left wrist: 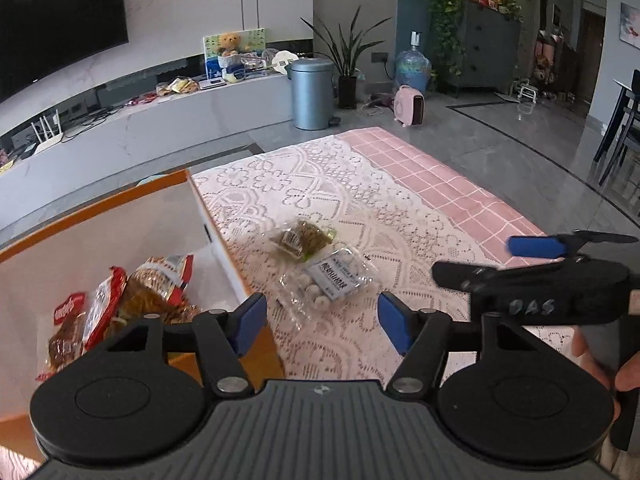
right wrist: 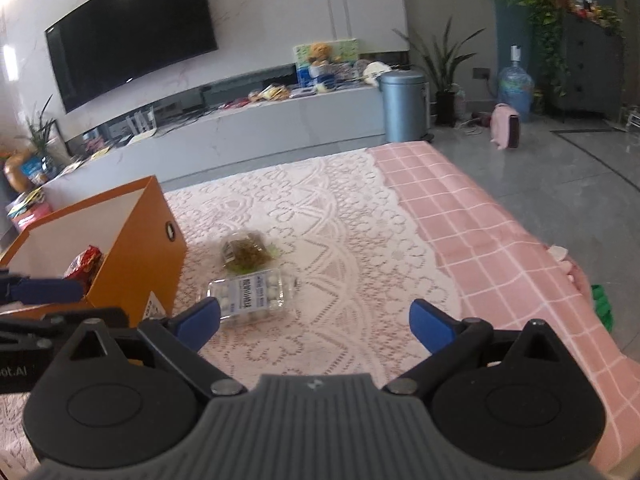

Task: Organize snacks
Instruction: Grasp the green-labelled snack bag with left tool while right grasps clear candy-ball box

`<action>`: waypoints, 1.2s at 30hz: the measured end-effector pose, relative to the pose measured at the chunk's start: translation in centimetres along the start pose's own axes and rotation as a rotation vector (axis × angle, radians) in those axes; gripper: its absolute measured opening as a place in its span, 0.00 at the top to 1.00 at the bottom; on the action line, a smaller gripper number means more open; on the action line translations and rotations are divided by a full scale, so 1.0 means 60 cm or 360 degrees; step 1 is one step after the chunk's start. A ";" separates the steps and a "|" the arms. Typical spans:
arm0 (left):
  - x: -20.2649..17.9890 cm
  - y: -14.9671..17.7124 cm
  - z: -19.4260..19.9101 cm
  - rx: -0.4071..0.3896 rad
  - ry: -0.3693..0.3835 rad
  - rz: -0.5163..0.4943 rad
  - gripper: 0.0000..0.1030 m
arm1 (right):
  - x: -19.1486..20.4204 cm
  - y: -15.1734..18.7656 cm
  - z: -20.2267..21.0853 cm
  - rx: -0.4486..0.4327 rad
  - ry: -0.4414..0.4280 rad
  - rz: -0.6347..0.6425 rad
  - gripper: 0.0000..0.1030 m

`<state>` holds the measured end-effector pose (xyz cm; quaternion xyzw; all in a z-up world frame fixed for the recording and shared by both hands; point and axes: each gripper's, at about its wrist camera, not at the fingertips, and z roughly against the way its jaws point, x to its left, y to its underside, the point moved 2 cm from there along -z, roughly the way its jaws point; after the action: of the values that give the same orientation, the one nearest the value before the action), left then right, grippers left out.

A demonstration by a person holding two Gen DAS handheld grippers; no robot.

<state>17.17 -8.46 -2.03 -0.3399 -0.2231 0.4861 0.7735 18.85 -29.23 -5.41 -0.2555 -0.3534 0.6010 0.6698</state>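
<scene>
An orange box point(left wrist: 120, 196) with a white inside stands at the table's left; it also shows in the right wrist view point(right wrist: 148, 240). Red-wrapped snack packs point(left wrist: 120, 304) lie inside it. On the lace cloth to its right lie a clear pack of white round candies point(left wrist: 336, 280) point(right wrist: 252, 294) and, just beyond it, a clear pack of green-brown snack point(left wrist: 302, 238) point(right wrist: 246, 254). My left gripper point(left wrist: 322, 322) is open and empty, over the box's right wall and near the candy pack. My right gripper point(right wrist: 314, 322) is open and empty, just short of the candy pack.
The table carries a white lace cloth point(left wrist: 320, 184) over a pink checked cloth point(left wrist: 440, 180). The right gripper's body point(left wrist: 540, 284) shows at the right of the left wrist view. Beyond the table are a TV cabinet point(right wrist: 260, 128), a grey bin point(left wrist: 312, 92) and tiled floor.
</scene>
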 end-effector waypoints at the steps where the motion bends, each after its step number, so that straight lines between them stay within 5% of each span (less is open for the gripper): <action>1: -0.002 -0.005 -0.003 0.0000 0.0008 -0.0005 0.29 | 0.003 -0.001 -0.006 0.0019 -0.0018 0.0018 0.13; 11: 0.005 -0.099 -0.058 0.0139 0.0052 -0.0283 0.30 | 0.022 -0.028 -0.108 0.0322 -0.0132 0.0136 0.14; 15: 0.009 -0.128 -0.113 0.0201 0.0000 -0.0398 0.30 | 0.020 -0.043 -0.167 0.0432 -0.0154 0.0029 0.13; 28: -0.007 -0.149 -0.314 0.0629 0.0029 -0.0885 0.30 | -0.019 -0.048 -0.231 0.0340 -0.0148 -0.0153 0.13; 36: -0.021 -0.134 -0.385 0.0879 -0.0024 -0.0978 0.34 | -0.020 -0.043 -0.242 0.0331 -0.0143 -0.0156 0.13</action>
<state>37.08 -19.13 -11.55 -0.0336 -0.1810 0.2766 0.9432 31.75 -29.57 -12.63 -0.1398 -0.3310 0.6118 0.7047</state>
